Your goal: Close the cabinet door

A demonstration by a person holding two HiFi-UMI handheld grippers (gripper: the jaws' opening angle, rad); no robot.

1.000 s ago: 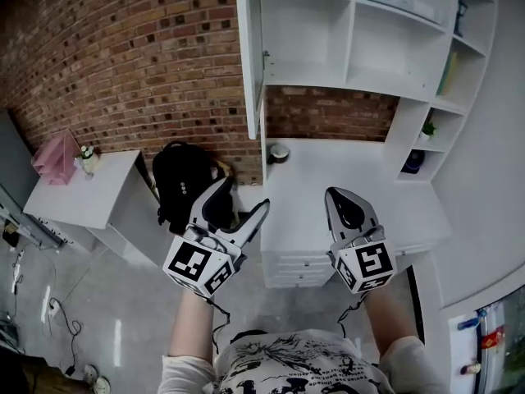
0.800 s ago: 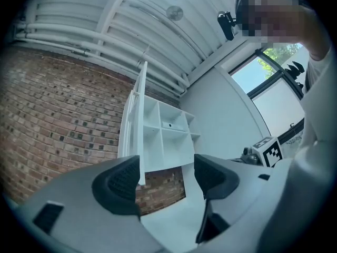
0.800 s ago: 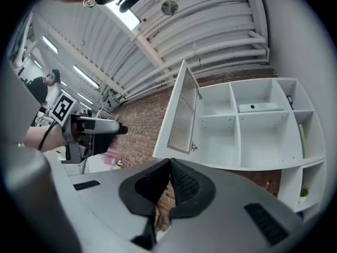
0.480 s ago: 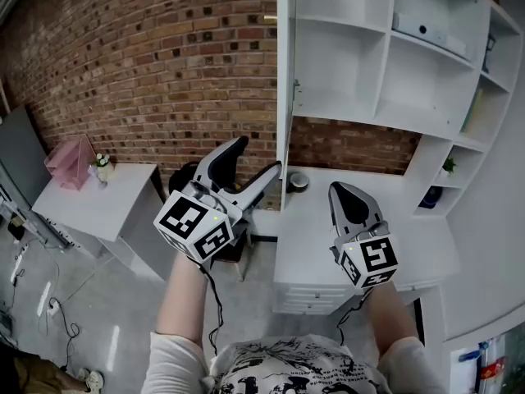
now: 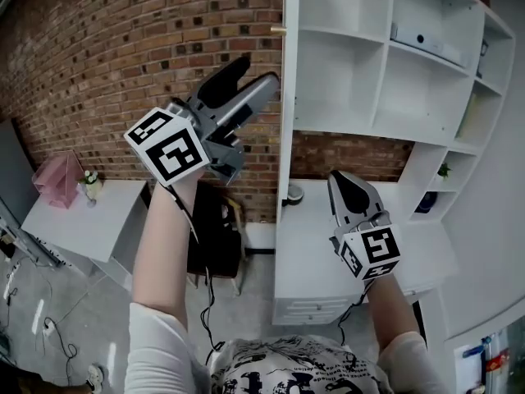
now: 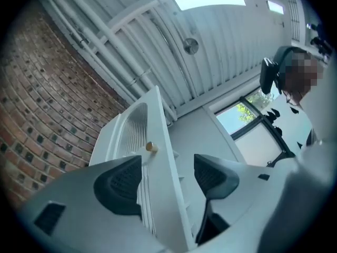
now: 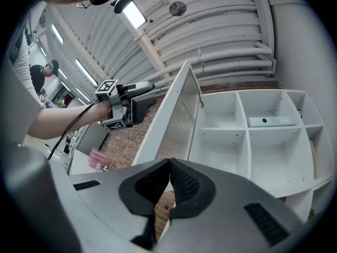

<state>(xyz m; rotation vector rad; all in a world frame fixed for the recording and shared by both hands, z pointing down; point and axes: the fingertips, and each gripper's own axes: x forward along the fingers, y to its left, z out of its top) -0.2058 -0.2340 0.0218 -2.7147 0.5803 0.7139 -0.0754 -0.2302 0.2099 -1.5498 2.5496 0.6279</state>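
Note:
The white cabinet door (image 5: 288,97) stands open, edge-on to me, with a small brass knob (image 5: 279,30) near its top. My left gripper (image 5: 255,72) is raised just left of that door, below the knob, and is open. In the left gripper view the door's edge (image 6: 163,183) runs up between the spread fingers of the left gripper (image 6: 167,175), with the knob (image 6: 151,147) just beyond them. My right gripper (image 5: 351,189) hangs lower over the desk, shut and empty. The right gripper view shows the right gripper (image 7: 169,186) pointing at the ribbed inner face of the door (image 7: 179,115) and the open shelves (image 7: 247,136).
A white desk (image 5: 320,253) sits below the shelves, with a small cup (image 5: 294,194) at its back. A black backpack on a chair (image 5: 215,228) stands left of it, before the brick wall (image 5: 123,64). Further left is a grey table (image 5: 74,216) with a pink bag (image 5: 56,179).
My left gripper has risen from waist height to the door's edge near the knob. My view has tilted up toward the cabinet. The right gripper has hardly moved.

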